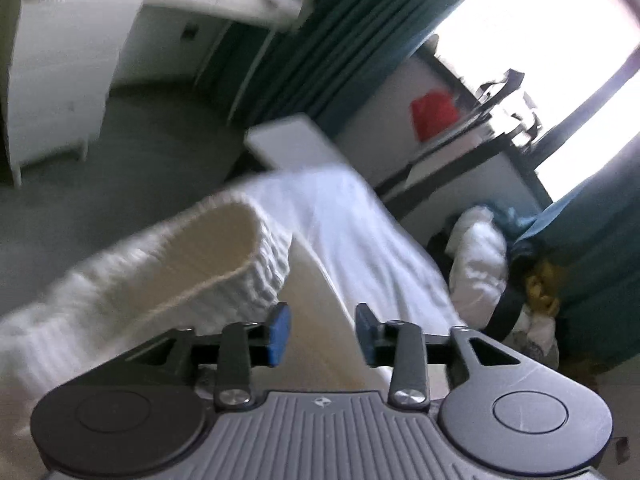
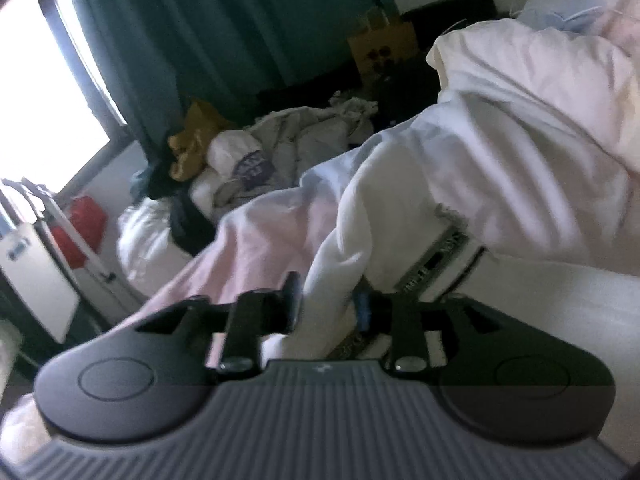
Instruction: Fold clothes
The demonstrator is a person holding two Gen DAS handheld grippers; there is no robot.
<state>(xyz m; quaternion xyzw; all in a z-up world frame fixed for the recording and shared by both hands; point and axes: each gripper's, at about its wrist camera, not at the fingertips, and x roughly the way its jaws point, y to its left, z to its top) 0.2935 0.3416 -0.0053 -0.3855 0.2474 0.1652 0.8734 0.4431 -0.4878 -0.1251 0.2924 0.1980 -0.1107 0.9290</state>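
Fold looks early, nothing neatly folded visible in either view. The right gripper [image 2: 326,302] is clenched on a bunched fold of a white garment [image 2: 400,200], cloth pinched between the two fingers and draping up and away over the bed [image 2: 580,300]; a label or tag patch [image 2: 444,252] shows on the cloth just beside the grip. The left gripper [image 1: 323,334] is released, jaws apart, nothing between them, hanging over the bedsheet. Just beside its left finger lies a ribbed white cuff or hem [image 1: 224,248], open like a tube end, probably part of the same garment but cannot tell. So judged state: one end held, other end not yet taken, garment still crumpled, no crease made. Left: grab the free end, spread flat, fold.

Both views motion-blurred, detail soft.

Around: rumpled pinkish-white duvet [image 2: 540,80] heaped on the bed, crowding the folding area and likely in the way of laying the garment flat. A pile of other clothes [image 2: 256,160] past the bed edge, near teal curtains [image 2: 200,20] and a bright window [image 1: 540,20]. A red bag [image 1: 434,114] by the wall, a white cabinet [image 1: 60,80] well apart across the floor, a cardboard box [image 2: 384,48] behind the bed
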